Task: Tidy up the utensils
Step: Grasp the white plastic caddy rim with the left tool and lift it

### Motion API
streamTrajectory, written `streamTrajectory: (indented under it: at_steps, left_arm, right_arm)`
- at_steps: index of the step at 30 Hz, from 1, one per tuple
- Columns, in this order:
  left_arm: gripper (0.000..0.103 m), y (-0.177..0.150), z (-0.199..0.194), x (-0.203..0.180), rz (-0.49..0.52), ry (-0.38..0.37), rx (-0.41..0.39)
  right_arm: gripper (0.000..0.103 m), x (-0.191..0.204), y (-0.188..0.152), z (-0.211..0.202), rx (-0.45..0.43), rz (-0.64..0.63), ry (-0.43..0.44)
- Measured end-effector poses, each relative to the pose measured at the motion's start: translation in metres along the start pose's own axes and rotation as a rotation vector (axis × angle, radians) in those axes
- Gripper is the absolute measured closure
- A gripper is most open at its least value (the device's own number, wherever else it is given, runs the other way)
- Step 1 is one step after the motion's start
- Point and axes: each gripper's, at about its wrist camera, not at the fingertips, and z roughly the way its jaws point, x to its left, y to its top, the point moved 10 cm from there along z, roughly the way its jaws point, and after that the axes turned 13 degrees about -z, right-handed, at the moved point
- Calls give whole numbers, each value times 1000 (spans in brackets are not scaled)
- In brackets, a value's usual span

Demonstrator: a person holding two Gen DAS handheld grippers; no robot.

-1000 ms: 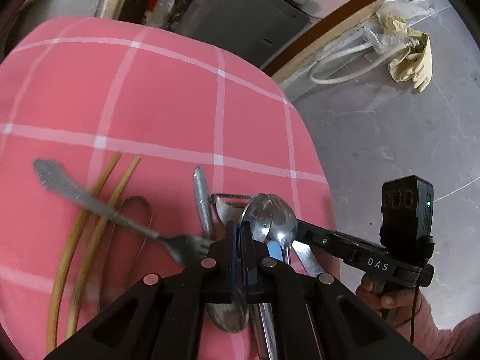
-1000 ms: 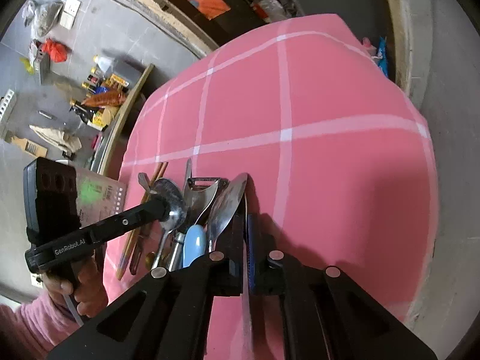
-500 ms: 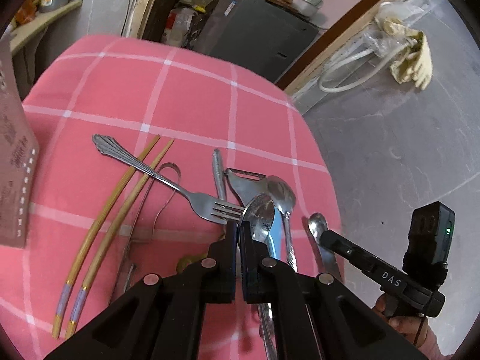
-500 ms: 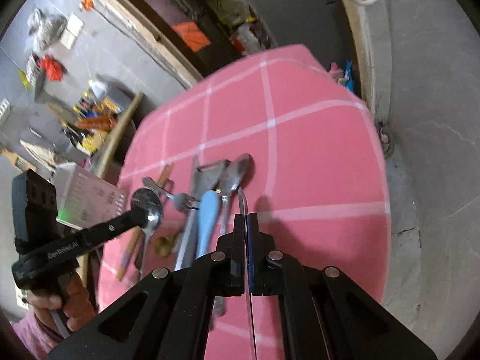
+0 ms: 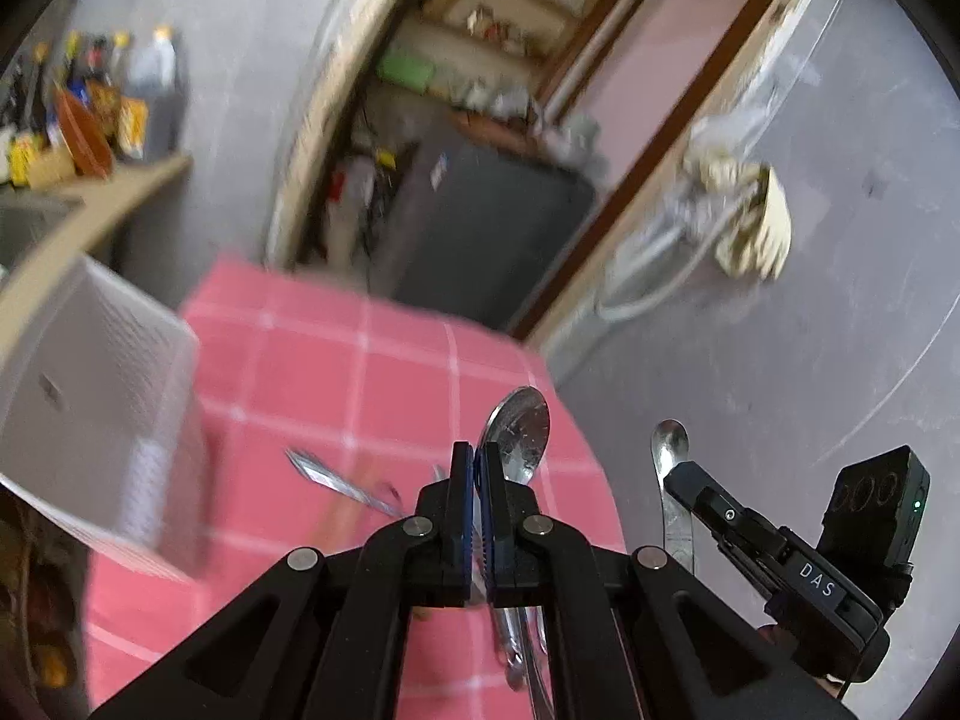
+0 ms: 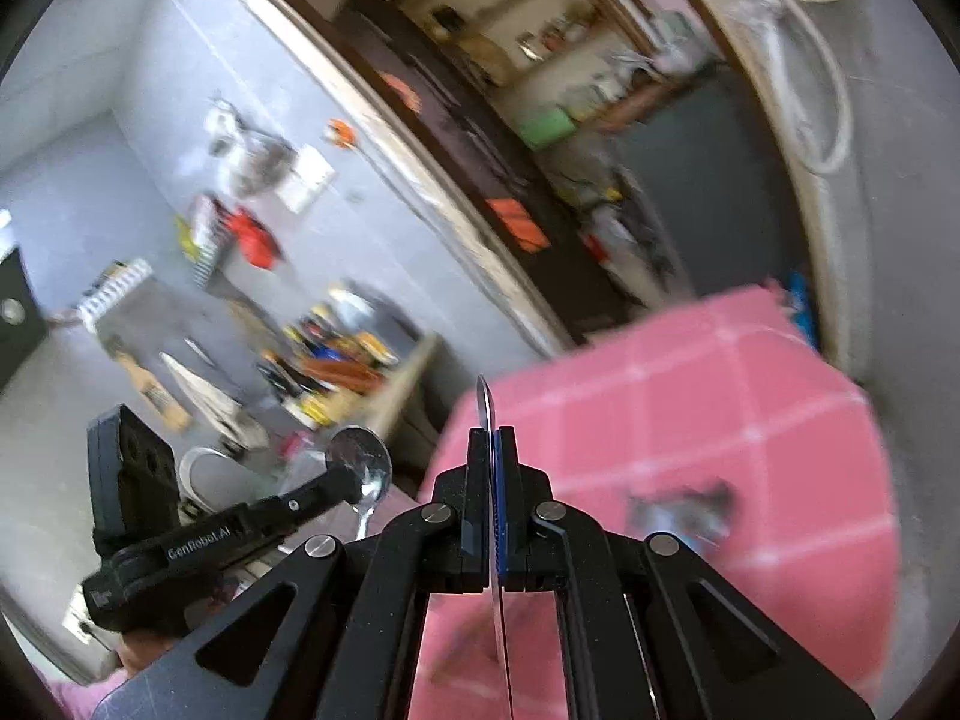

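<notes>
Left wrist view: the left gripper has its fingers pinching a large spoon, whose bowl sticks out just past the fingertips and leans a little to their right, while its handle runs back beneath them. To the right of these fingers the right gripper pinches a second spoon, bowl up beyond its tips. Both spoons are clear of the pink checked desk, where a fork and other blurred utensils lie just below and left of the left fingertips. A white perforated basket stands well to the left of the fingers.

In the right wrist view the second spoon shows edge-on as a thin blade between the closed fingers, and the left gripper's spoon shows at lower left.

Risks, as I judge them: each spoon is gripped on a narrow, smooth metal neck, so a quick swing could let it pivot between the pads or slide out and drop to the desk or the floor beside it. The two spoons are near each other, so the bowls could knock together if the hands converge. If the basket is the destination, a long handle hanging under the fingers could catch its rim on the way in.
</notes>
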Motion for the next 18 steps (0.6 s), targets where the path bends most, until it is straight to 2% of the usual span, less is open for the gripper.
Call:
streamTrajectory:
  at_steps: [5,9,14,18]
  left_arm:
    - [100,52,-45,18,4,21,-118]
    - [100,89,-75,44,-1,53,-207]
    - [100,123,-94,73,-11,81,-293]
    - [100,137,-90,89,25,103,-343]
  right_arm:
    - [101,69,34,32,-99,-39,117]
    - [101,115,47,57,-167,-33,199]
    - [101,146,46,84,-230,-9,234]
    - [101,148,32,117,-260,45,235]
